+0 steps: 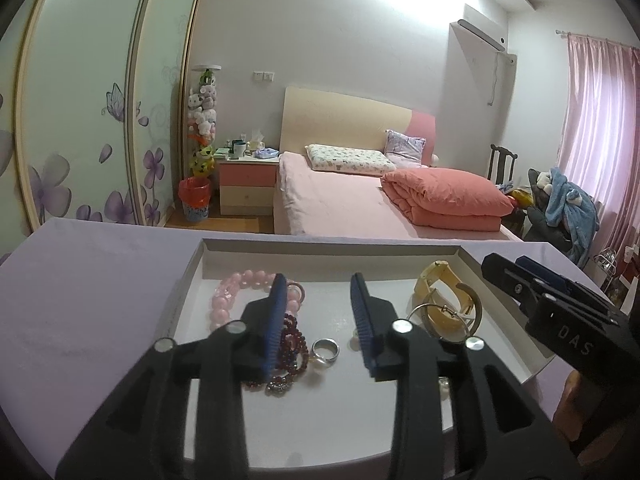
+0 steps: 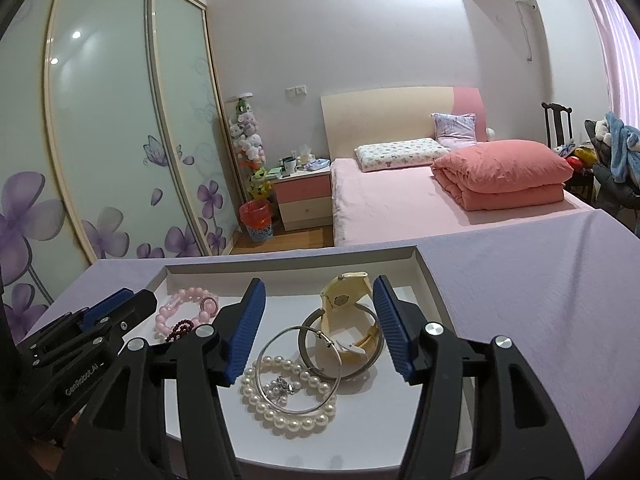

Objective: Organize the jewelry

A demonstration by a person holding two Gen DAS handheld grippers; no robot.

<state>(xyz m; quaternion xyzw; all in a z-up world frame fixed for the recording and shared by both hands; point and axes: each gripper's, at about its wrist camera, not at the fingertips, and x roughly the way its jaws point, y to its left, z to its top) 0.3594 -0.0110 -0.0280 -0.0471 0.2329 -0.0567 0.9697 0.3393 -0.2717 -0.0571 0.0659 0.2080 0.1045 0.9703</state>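
Jewelry lies loose in the white tray [image 1: 468, 254] — the silver ring [image 1: 326, 349] rests between the left gripper [image 1: 320, 316] pads; the next pick should centre on one piece, clear of the dark red beads [image 1: 294, 338]. Both tongs stand part open, empty. The right gripper [image 2: 320, 328] straddles the cream watch [image 2: 346, 300] and hoop [image 2: 298, 372], pads apart from both.

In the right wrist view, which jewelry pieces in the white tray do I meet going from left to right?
Pink bead bracelet → dark red bead bracelet → pearl bracelet → cream watch.
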